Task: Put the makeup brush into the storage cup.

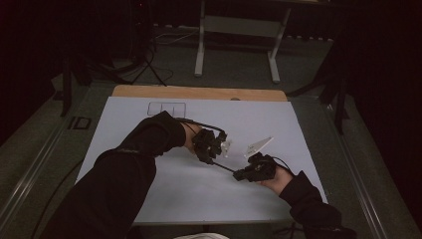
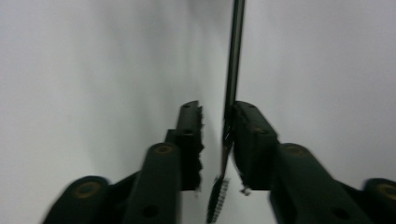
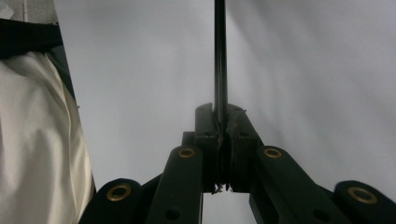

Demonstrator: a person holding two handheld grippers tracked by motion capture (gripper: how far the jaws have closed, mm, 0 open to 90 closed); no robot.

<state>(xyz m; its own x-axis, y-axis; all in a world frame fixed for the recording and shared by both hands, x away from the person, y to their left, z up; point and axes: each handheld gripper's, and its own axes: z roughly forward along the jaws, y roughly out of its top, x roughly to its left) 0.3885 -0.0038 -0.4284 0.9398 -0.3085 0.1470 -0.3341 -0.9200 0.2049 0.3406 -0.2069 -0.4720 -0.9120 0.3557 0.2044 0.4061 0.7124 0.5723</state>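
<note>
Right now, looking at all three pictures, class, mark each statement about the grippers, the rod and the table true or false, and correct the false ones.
1. The right gripper is shut on a thin black rod. True.
2. The left gripper is clamped tight on the rod. False: its jaws stand apart, with the rod against one jaw only.
3. A white sheet covers most of the table. True.
4. The rod is bright red. False: it is black.
5. A box outline is drawn near the sheet's far edge. True.
</note>
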